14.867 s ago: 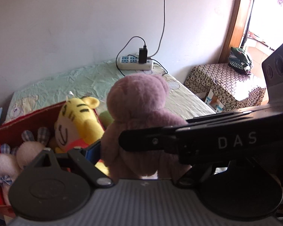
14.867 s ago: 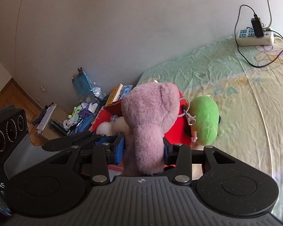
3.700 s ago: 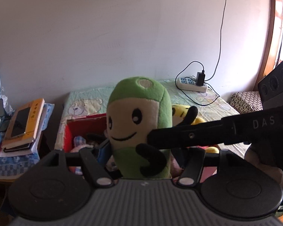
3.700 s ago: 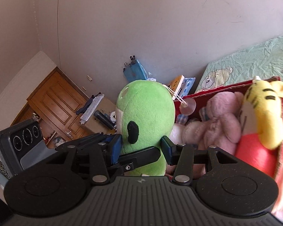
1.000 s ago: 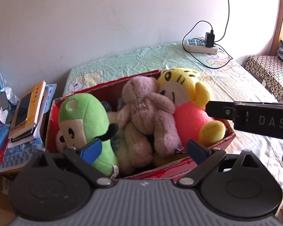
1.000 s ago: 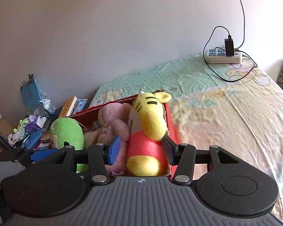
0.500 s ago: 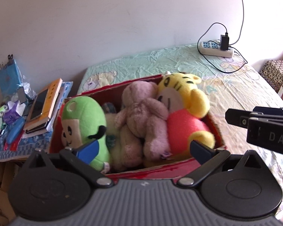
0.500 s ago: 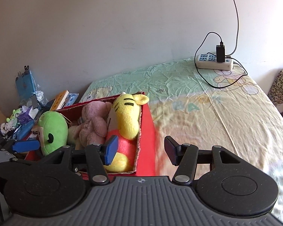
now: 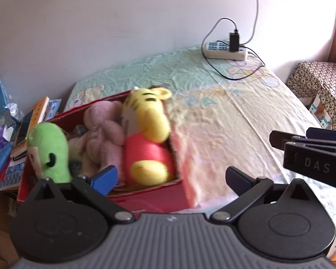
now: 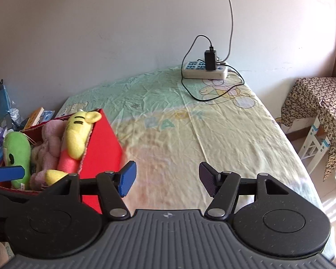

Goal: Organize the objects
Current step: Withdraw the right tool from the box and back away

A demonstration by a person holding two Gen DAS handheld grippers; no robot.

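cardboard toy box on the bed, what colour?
Red cardboard box, clearest in the right wrist view.

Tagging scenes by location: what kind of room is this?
Most likely a bedroom: a bed with a cartoon-print sheet, a red box of plush toys on it, and a power strip by the wall.

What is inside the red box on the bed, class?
Inside the red box are three clear soft toys: a green plush, a pink teddy and a yellow tiger in red. Pale plush shows between them; whatever lies beneath is covered.
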